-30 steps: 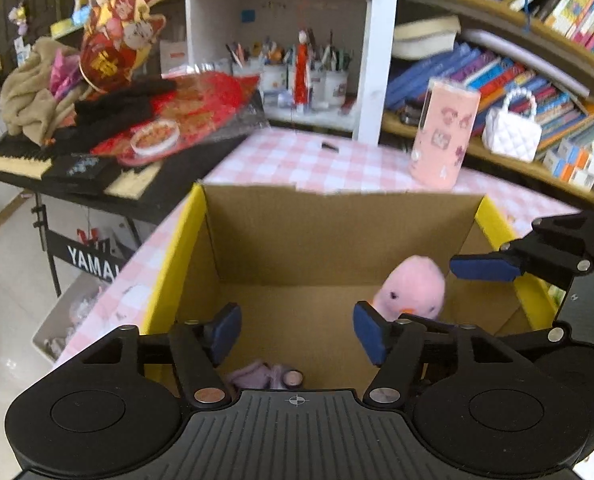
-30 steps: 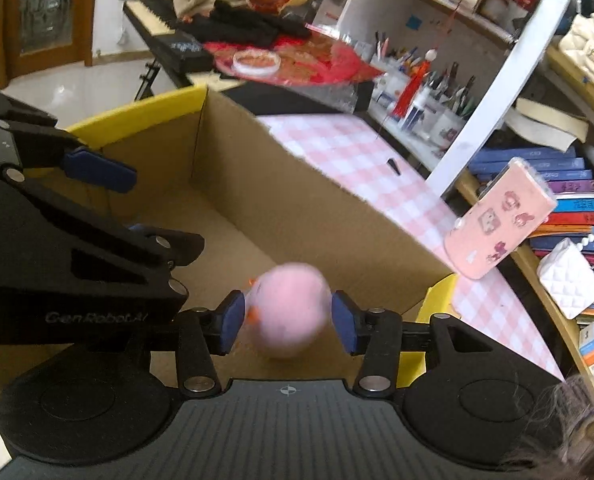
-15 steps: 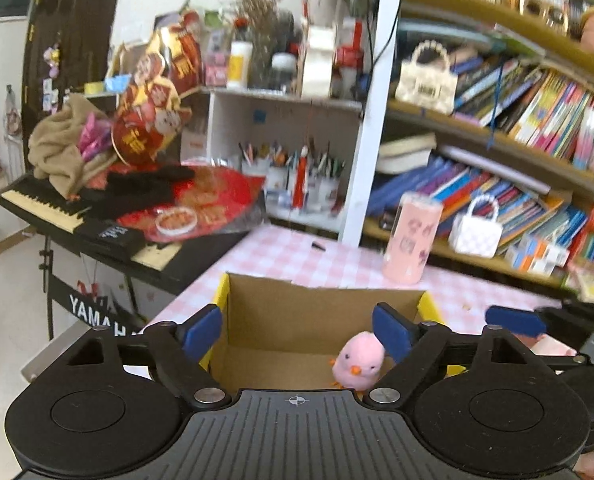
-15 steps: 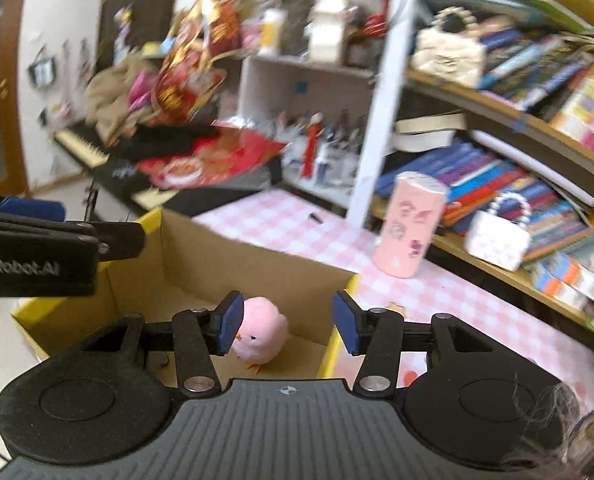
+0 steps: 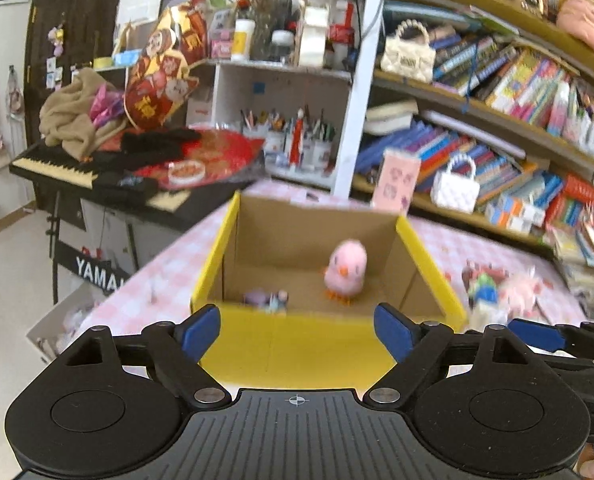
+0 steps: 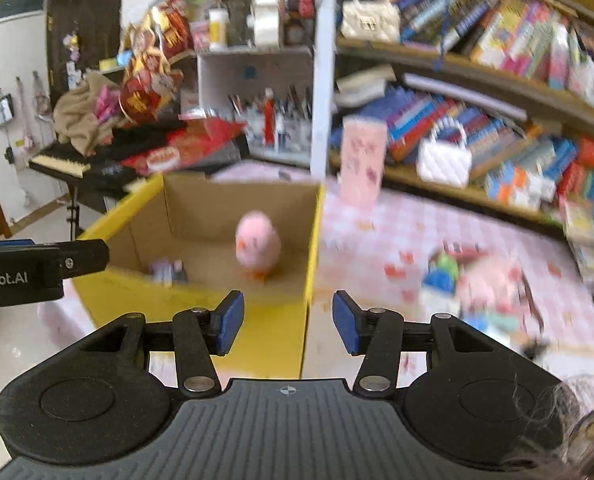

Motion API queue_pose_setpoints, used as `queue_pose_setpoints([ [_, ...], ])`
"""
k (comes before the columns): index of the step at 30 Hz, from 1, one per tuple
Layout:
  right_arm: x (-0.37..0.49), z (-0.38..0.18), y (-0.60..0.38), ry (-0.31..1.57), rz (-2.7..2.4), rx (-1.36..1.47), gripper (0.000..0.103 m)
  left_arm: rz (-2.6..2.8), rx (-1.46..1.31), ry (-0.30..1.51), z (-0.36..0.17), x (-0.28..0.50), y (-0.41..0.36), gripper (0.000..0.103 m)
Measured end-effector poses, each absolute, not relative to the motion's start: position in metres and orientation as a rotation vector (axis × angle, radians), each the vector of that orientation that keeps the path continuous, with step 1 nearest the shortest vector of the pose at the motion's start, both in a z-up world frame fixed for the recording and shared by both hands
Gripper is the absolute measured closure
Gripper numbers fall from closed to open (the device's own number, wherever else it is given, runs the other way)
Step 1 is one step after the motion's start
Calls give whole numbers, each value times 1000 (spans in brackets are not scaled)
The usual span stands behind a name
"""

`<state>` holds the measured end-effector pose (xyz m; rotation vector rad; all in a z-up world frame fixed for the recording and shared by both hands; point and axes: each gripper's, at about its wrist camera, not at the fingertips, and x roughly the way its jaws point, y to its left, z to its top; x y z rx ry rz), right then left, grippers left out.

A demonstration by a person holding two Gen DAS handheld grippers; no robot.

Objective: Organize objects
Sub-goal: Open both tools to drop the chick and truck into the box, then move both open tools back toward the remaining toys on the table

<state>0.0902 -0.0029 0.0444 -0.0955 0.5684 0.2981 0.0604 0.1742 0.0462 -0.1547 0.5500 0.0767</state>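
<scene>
A yellow cardboard box (image 5: 329,344) (image 6: 117,284) stands open on the pink checked table. A pink plush chick (image 5: 345,268) (image 6: 257,242) stands upright inside it, beside a small purple toy (image 5: 265,298) (image 6: 168,270). My left gripper (image 5: 297,332) is open and empty, back from the box's near wall. My right gripper (image 6: 288,322) is open and empty, off the box's right corner. A green and blue toy (image 5: 484,289) (image 6: 441,272) and a pink plush (image 5: 517,294) (image 6: 487,286) lie on the table right of the box.
A pink patterned cup (image 5: 395,182) (image 6: 363,162) stands behind the box. Bookshelves (image 5: 497,92) line the back and right. A keyboard (image 5: 77,172) piled with cloth and red decorations stands left of the table. The floor (image 5: 9,280) is at the left.
The right gripper let go of the pink chick, which now stands in the box. Both grippers have pulled up and back out of the box and opened wider.
</scene>
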Motion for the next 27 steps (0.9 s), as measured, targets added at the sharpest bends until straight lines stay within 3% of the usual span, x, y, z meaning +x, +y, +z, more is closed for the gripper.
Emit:
queue_pose_setpoints([
  [12,18,12,-16,657,251,-106,56,46,-120,637,19,5,147,15],
  [20,-10,5,-23,676,213,-105,42,3,-122,675,8,-17,135,14],
  [27,-27,1,-39,693,143,-79,39,-45,-119,684,4,-24,123,11],
])
